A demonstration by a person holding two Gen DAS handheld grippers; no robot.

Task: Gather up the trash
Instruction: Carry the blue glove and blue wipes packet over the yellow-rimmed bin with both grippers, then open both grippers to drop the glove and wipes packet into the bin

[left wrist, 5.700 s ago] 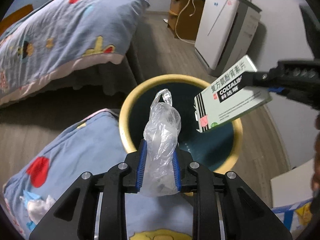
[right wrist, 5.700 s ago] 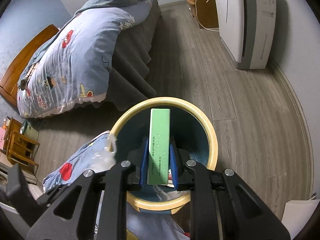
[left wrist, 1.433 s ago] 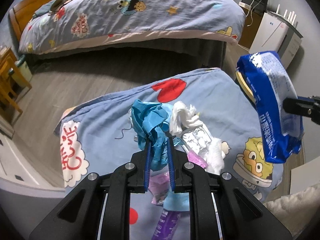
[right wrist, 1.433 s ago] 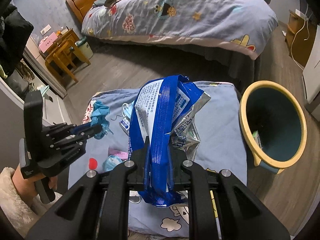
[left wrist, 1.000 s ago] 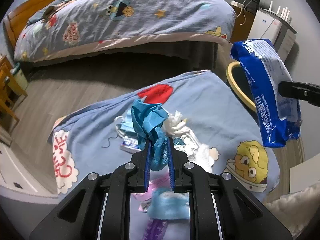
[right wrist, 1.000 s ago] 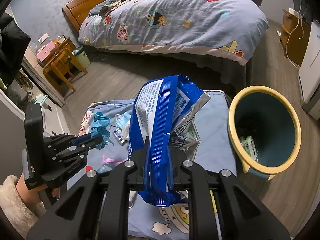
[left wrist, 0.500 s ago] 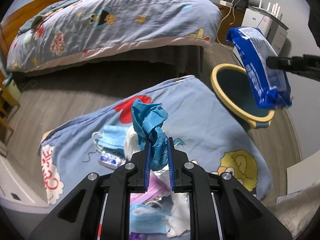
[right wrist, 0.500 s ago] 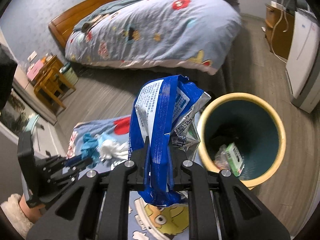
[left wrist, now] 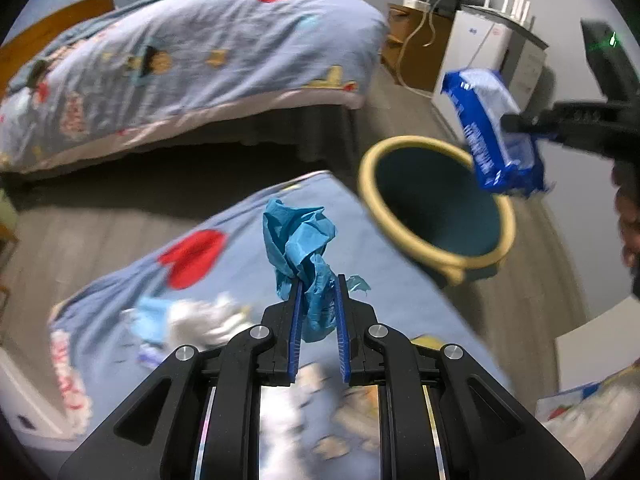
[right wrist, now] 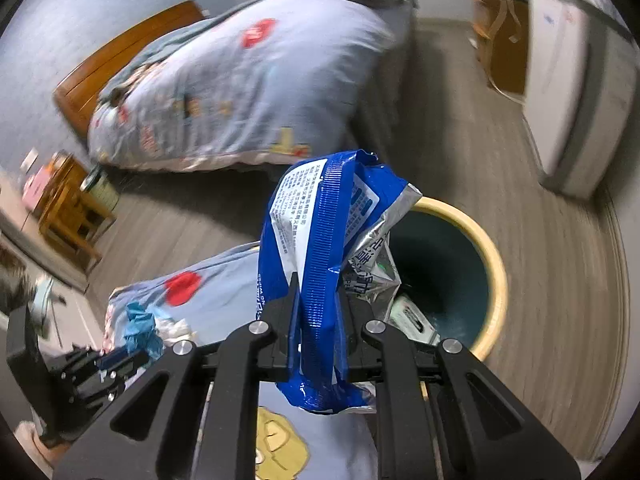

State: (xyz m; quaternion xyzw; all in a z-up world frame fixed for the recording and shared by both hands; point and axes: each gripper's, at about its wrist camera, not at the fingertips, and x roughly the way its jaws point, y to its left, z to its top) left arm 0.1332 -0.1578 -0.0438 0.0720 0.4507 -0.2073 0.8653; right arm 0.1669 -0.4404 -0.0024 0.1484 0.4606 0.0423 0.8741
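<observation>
Blue crumpled glove (left wrist: 304, 248) sits clenched in the left hand-held gripper (left wrist: 318, 308), above the cartoon-print cloth (left wrist: 240, 240) where leftover scraps (left wrist: 192, 320) lie (blurred). The right hand-held gripper (right wrist: 320, 316) is clamped on a blue wrapper (right wrist: 324, 264), held over the near rim of the yellow-rimmed bin (right wrist: 494, 276); a green box (right wrist: 416, 320) lies inside.

A blue cartoon-print quilt (left wrist: 248, 248) on the wooden floor (left wrist: 100, 232) carries crumpled wrappers and tissues (left wrist: 192, 320).
</observation>
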